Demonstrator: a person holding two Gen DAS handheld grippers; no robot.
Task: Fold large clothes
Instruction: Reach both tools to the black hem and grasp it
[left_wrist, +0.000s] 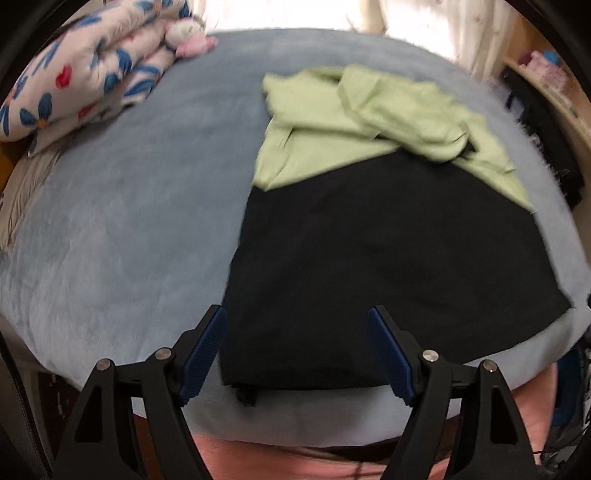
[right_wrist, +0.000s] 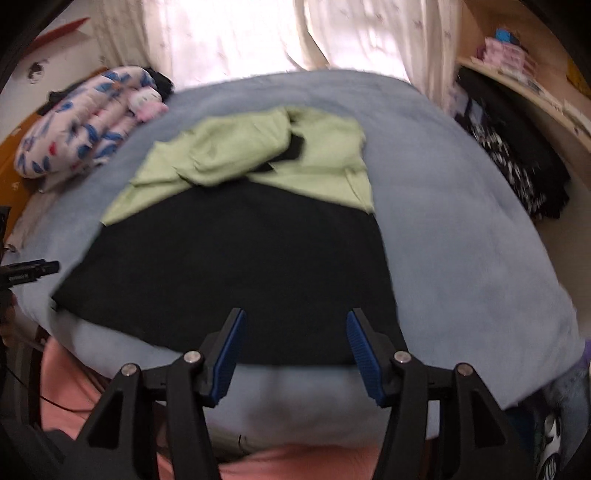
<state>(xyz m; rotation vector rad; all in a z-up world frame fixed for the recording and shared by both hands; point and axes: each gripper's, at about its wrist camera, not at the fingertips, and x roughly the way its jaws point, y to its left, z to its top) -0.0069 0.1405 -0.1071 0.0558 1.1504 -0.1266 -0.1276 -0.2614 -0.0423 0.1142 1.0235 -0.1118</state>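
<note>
A black garment (left_wrist: 369, 266) (right_wrist: 240, 266) lies flat on the blue-grey bed (left_wrist: 129, 221) (right_wrist: 461, 240), its near hem along the bed's front edge. A crumpled light-green garment (left_wrist: 332, 129) (right_wrist: 258, 155) overlaps its far end. My left gripper (left_wrist: 295, 312) hovers open over the black garment's near left corner, and the blue pads (left_wrist: 207, 350) touch no cloth. My right gripper (right_wrist: 295, 313) is open above the near hem, toward the garment's right corner, and holds nothing. Both views are motion-blurred.
A folded floral quilt (left_wrist: 85, 74) (right_wrist: 85, 122) and a small plush toy (left_wrist: 188, 35) (right_wrist: 147, 101) sit at the bed's far left. Pale curtains (right_wrist: 258, 37) hang behind. A wooden shelf (right_wrist: 517, 96) with dark clothes (right_wrist: 517, 158) stands on the right. A person's pink clothing (right_wrist: 295, 461) shows below.
</note>
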